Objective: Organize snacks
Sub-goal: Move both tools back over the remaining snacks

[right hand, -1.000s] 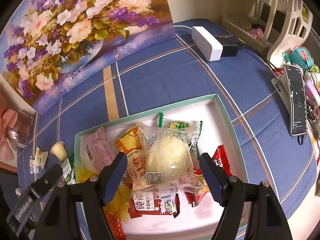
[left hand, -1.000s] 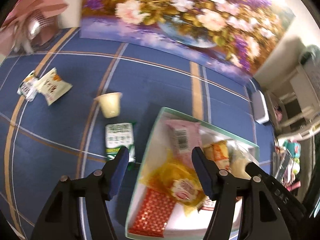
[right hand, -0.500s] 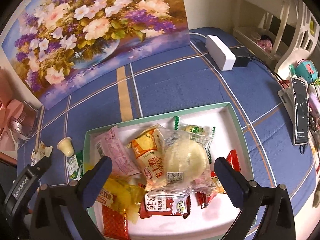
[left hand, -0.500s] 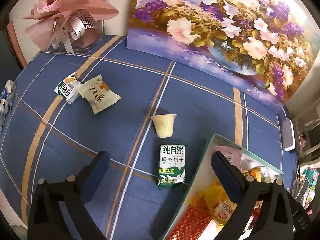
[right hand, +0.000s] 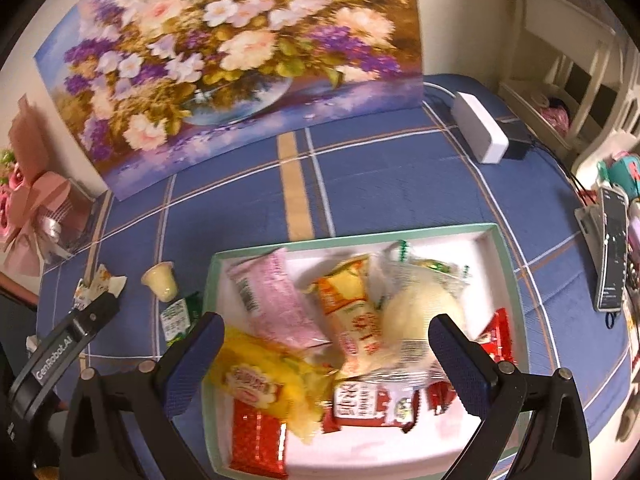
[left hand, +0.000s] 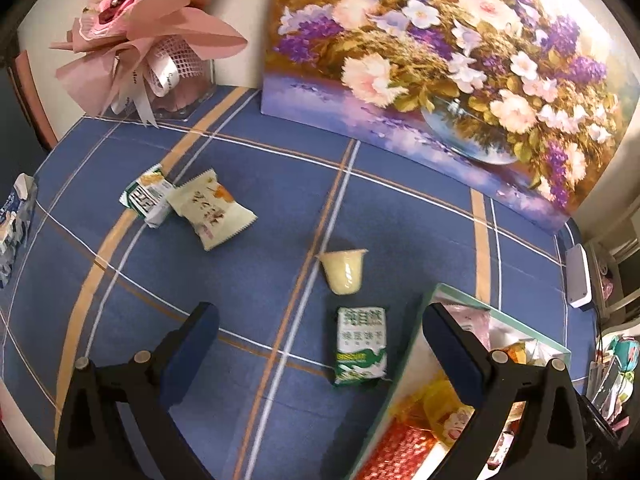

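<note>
Left gripper [left hand: 318,346], jaws wide and empty, hangs just left of the box [left hand: 430,300], with the biscuit pack [left hand: 361,346] lengthwise between its fingers, nearer than the right gripper [right hand: 326,354].

The bench [left hand: 400,208], covered in blue plaid cloth, carries a snack-filled tray [right hand: 504,248]. Just left of the tray lie a green biscuit packet [left hand: 362,346] and a jelly cup [left hand: 344,272]; farther left, two overlapping packets [left hand: 188,206].

Matt blue checked cloth [left hand: 248,280] covers the bench; at three o'clock, glossy crinkled plastic snack wrappers [right hand: 256,380] fill a smooth white cardboard tray [right hand: 486,240].
</note>
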